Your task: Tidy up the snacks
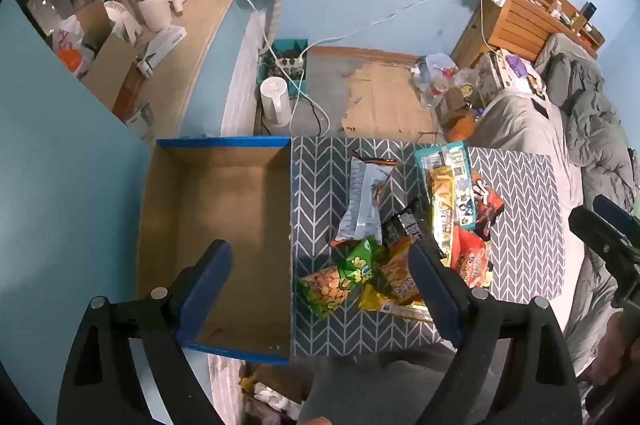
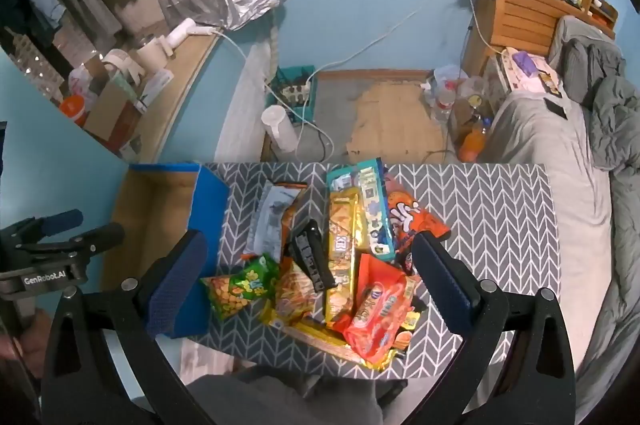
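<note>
Left claw (image 1: 320, 289): pitched steeply downward over the seam between box and table; blue-padded fingers (image 1: 204, 281) spread wide, nothing between them; one finger above the box floor, the other above the near edge of the snack heap; its body shows at 9 o'clock in the right wrist view, gripped by a hand (image 2: 28, 341).

Right claw (image 2: 308, 277): angled downward over the snack heap; fingers spread to their widest, pinching nothing, flanking the pile without touching it; seen at 3 o'clock in the left wrist view.

Cardboard box (image 1: 216, 245): open-topped, blue-edged, brown inside; stands against the table's left edge, at 9 o'clock from the heap.

Table (image 2: 492, 225): covered in grey cloth with a white chevron pattern.

Snack heap, centre of the table:
- green peanut bag (image 2: 236, 289), at 8 o'clock of the heap;
- grey-white pouch (image 2: 272, 221), at 11 o'clock;
- black packet (image 2: 312, 257), lying across the middle;
- long yellow cracker pack (image 2: 342, 245), running 12 to 6 o'clock;
- teal biscuit pack (image 2: 368, 209), just beside the yellow one;
- orange bag (image 2: 408, 217), at 2 o'clock;
- red-orange biscuit wrapper (image 2: 376, 317), at 5 o'clock, nearest the right claw.

Bed (image 2: 560, 185): grey bedding, at 3 o'clock of the table.
</note>
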